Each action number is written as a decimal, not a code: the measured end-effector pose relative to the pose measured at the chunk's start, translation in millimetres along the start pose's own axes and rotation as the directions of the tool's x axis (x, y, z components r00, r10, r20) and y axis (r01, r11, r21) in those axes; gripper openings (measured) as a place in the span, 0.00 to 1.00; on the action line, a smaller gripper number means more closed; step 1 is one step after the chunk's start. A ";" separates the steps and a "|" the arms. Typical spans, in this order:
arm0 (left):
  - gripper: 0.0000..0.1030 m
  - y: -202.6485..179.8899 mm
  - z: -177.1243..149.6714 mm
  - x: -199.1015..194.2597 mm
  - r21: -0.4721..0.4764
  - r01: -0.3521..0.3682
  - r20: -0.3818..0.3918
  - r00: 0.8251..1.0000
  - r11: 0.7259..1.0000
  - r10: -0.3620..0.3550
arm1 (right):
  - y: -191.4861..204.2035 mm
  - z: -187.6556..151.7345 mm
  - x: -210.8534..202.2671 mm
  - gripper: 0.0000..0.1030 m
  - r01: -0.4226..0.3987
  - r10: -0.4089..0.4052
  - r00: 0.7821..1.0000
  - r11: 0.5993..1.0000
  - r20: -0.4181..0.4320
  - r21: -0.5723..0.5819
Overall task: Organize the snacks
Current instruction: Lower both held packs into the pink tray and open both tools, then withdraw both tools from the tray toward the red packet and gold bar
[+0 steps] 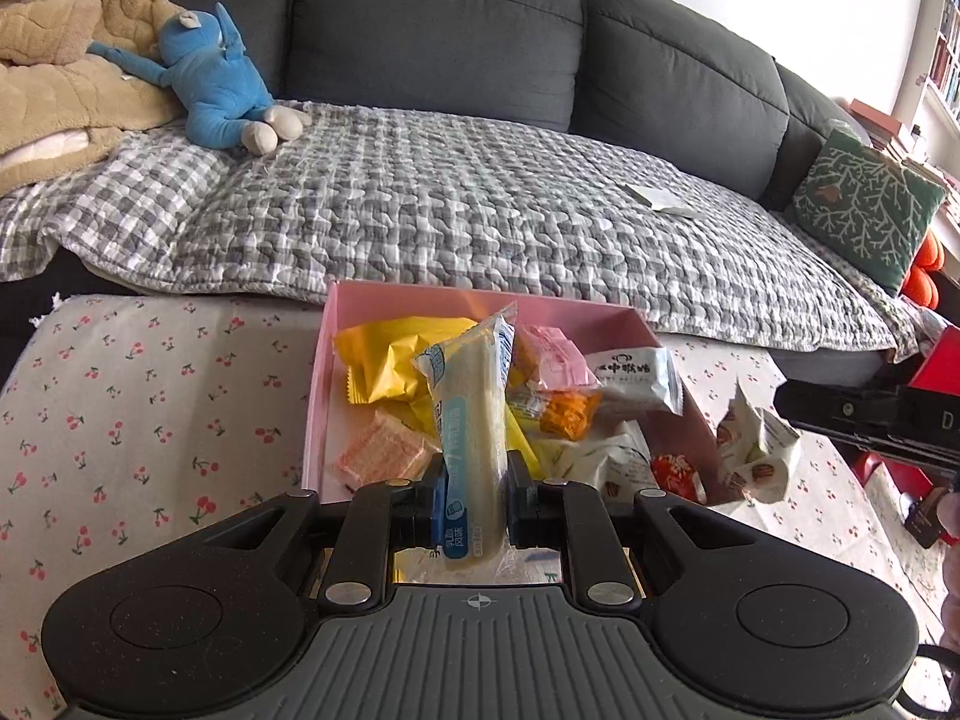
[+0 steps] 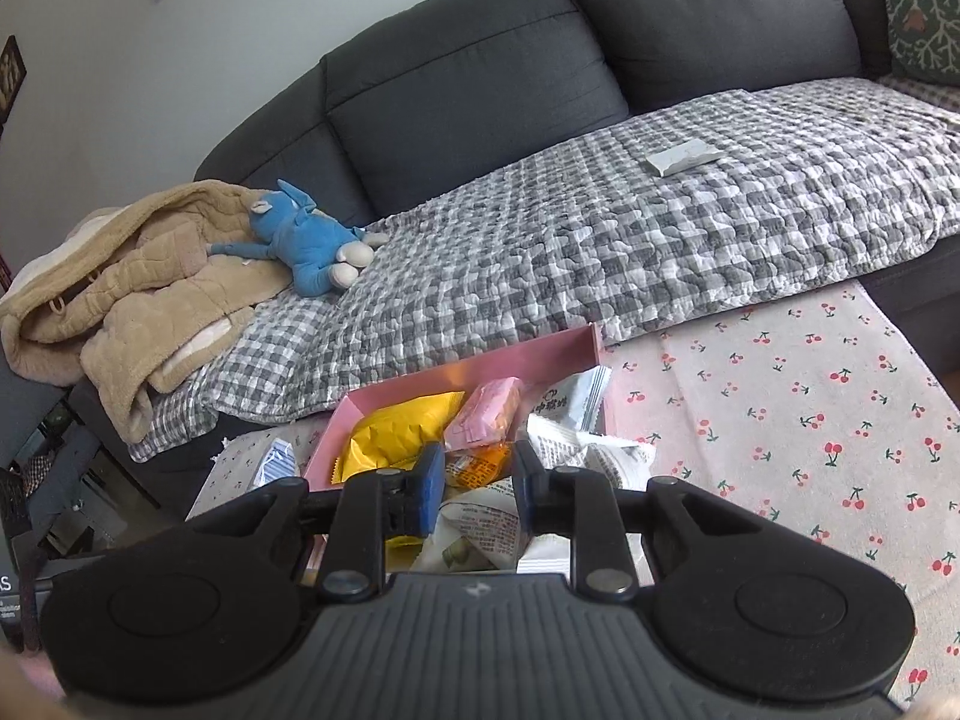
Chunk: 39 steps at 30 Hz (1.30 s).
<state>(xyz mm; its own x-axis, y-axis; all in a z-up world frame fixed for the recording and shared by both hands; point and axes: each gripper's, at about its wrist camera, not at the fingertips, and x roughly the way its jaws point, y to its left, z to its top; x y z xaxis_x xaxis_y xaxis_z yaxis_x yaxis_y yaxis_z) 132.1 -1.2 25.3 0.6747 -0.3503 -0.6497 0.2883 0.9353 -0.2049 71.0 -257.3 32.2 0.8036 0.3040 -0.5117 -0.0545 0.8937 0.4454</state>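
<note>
Between your left jaws stands a long bun [image 1: 471, 420] in a clear and blue wrapper, pinched near its lower end and leaning slightly right as it rises ahead of the left gripper [image 1: 474, 498]. Just beyond those jaws sits the pink box [image 1: 327, 372] on the cherry-print bench [image 1: 150, 408]. Inside it, left of the bun, lie a yellow packet [image 1: 384, 366] and a small orange-white wafer pack [image 1: 384, 450]; right of the bun are a pink packet [image 1: 552, 354], an orange snack [image 1: 567, 414] and a white pack with dark lettering [image 1: 636, 375]. Further right, outside the box wall, a white printed packet [image 1: 759, 450] hangs from the tip of your other tool, above the bench.

Your right gripper [image 2: 477, 480] has its jaws closed onto that white packet [image 2: 486, 525], whose crumpled wrapper fills the gap between the blue pads. Ahead of these jaws lies the same box [image 2: 528, 354], with the yellow packet [image 2: 402, 432] to the left, the pink one [image 2: 486, 417] straight ahead and the lettered white pack [image 2: 570, 402] to the right. Left of the jaws, a striped blue-white wrapper [image 2: 277, 462] shows beside the box.

Beyond the bench runs a grey sofa [image 1: 432, 30] with a checked quilt [image 1: 420, 204], a blue plush toy [image 1: 216, 84] and a tan coat [image 1: 60, 60].
</note>
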 end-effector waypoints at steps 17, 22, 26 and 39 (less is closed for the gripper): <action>0.32 10.4 13.5 55.1 0.000 -0.053 -0.002 0.999 0.999 0.053 | -26.1 1.2 12.5 0.45 0.081 -0.080 0.996 0.997 -0.045 0.012; 0.55 3.1 12.0 52.8 0.091 -0.065 0.021 0.998 0.994 0.063 | -18.2 -2.2 18.5 0.45 0.067 -0.069 0.995 0.997 -0.076 -0.024; 0.63 1.7 9.0 46.4 0.102 -0.049 0.010 0.999 0.994 0.049 | -11.3 -3.5 16.3 0.52 0.064 -0.068 0.995 0.996 -0.077 -0.061; 0.82 11.9 -16.6 3.0 0.108 -0.043 -0.013 0.999 0.993 0.044 | 14.2 -9.7 1.2 0.77 0.044 -0.056 0.996 0.988 -0.076 -0.146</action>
<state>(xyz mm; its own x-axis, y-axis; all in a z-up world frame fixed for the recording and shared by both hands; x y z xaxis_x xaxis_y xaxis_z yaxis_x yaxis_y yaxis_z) 126.2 9.7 8.7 0.6782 -0.3080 -0.6673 0.3312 0.9386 -0.0966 65.4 -241.1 30.8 0.7582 0.2779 -0.5898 -0.1047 0.9448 0.3106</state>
